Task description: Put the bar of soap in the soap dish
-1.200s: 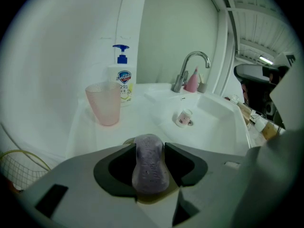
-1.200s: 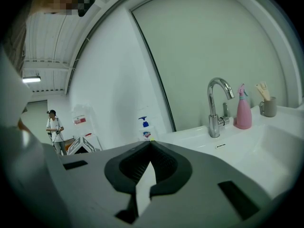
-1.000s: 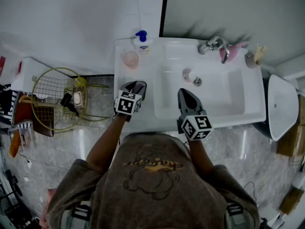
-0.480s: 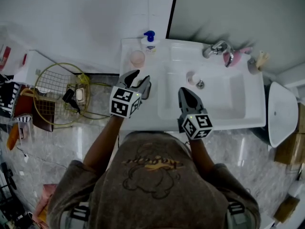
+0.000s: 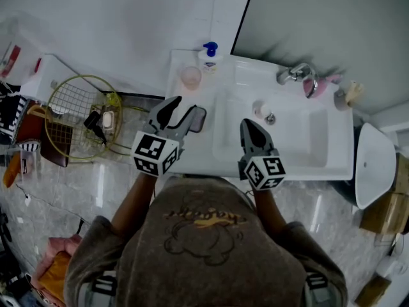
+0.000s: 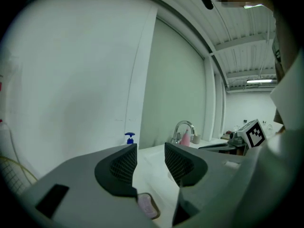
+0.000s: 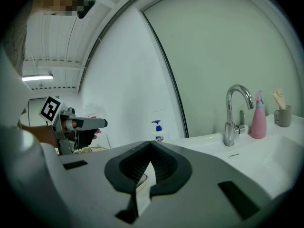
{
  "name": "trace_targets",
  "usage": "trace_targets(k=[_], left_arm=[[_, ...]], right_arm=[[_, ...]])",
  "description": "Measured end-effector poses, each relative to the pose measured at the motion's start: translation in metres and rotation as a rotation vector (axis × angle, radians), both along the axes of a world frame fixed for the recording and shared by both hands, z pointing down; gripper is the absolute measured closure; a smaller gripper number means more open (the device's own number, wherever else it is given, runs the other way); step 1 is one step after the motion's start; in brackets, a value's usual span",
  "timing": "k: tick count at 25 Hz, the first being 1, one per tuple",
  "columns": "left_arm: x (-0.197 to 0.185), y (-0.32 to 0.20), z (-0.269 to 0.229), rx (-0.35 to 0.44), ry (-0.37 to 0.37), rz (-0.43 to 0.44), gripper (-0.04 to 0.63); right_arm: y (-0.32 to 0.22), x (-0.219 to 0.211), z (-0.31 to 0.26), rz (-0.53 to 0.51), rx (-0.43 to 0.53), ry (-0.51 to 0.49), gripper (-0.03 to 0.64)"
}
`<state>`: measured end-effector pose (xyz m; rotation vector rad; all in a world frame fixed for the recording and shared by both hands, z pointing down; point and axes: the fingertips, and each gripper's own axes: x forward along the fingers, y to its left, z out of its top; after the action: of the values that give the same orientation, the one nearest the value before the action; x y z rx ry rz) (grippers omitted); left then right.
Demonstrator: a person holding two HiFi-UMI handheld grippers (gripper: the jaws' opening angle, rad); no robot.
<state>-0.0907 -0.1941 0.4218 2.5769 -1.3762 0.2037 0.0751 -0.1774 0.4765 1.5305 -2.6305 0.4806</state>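
Note:
A dark soap dish (image 5: 199,119) sits on the white sink counter (image 5: 192,149), left of the basin. In the left gripper view the dish's rim (image 6: 156,214) shows below the jaws with a pale pink bar of soap (image 6: 145,204) lying in it. My left gripper (image 5: 181,110) hovers just left of and above the dish, jaws open with nothing between them (image 6: 149,156). My right gripper (image 5: 248,125) is over the basin's front edge, shut and empty (image 7: 151,148).
A blue-topped pump bottle (image 5: 208,53) and a pink cup (image 5: 190,77) stand at the counter's back left. A faucet (image 5: 294,73), a pink bottle (image 5: 314,85) and a cup of brushes (image 5: 348,94) line the back right. A wire basket (image 5: 80,117) sits on the floor at left.
My left gripper has risen and drawn back to the left off the soap dish, and its jaws have spread. The right gripper has hardly moved.

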Motion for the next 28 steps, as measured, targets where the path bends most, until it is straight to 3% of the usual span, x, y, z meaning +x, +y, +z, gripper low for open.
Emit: trace_targets(k=[7, 11, 18, 28], left_arm=[[-0.021, 0.016, 0.011, 0.019, 0.076, -0.084, 0.416], [-0.023, 0.017, 0.016, 0.026, 0.075, -0.100, 0.417], [-0.031, 0.018, 0.022, 0.019, 0.085, -0.120, 0.591], [-0.032, 0.017, 0.030, -0.005, 0.101, -0.118, 0.591]], right_arm=[[0.001, -0.002, 0.000, -0.004, 0.008, 0.005, 0.615], [0.002, -0.003, 0.000, -0.011, 0.011, 0.010, 0.615], [0.003, -0.007, 0.005, -0.013, 0.010, 0.014, 0.615], [0.006, -0.008, 0.012, -0.020, 0.009, 0.027, 0.615]])
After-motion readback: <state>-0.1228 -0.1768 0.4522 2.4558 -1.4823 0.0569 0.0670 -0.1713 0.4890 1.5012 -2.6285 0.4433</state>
